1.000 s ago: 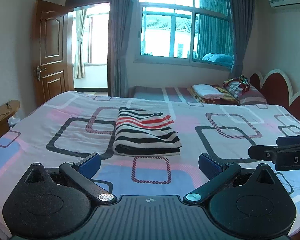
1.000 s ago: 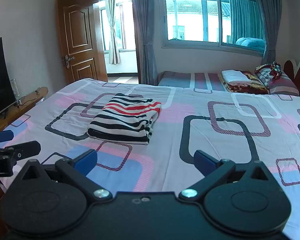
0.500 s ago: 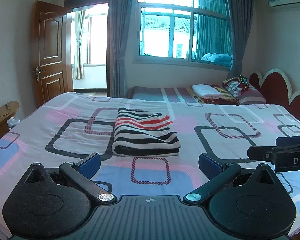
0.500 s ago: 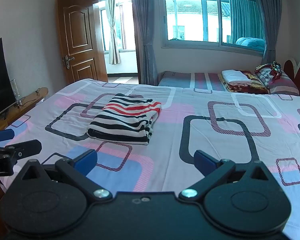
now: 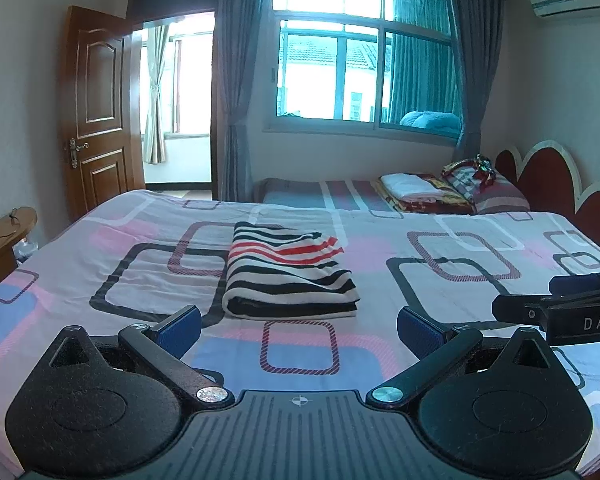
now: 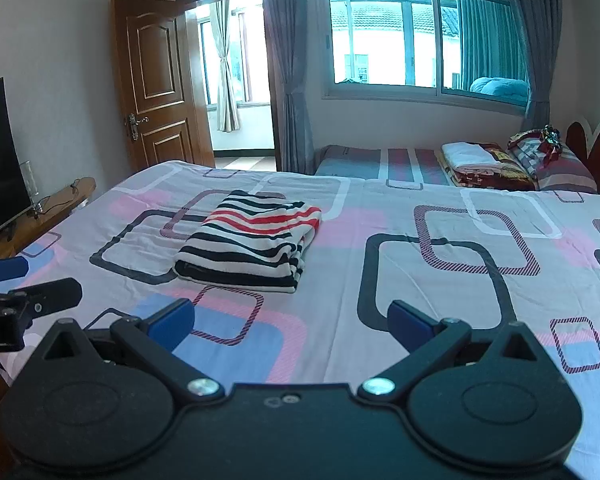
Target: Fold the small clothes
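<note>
Striped garment [image 5: 288,276] [image 6: 252,240]: black-white-red, folded into neat rectangle, flat on bedspread.

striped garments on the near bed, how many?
1. The folded striped garment lies on the patterned bedsheet, ahead of both open hand-held grippers, touching neither. More folded items sit on the far bed; none visibly striped.

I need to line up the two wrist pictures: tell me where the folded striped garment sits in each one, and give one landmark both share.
Left wrist view: the folded striped garment lies centre frame on the bed, just beyond the open left gripper.
Right wrist view: the garment lies left of centre, ahead and left of the open right gripper.
Shared landmark: the brown door.
</note>
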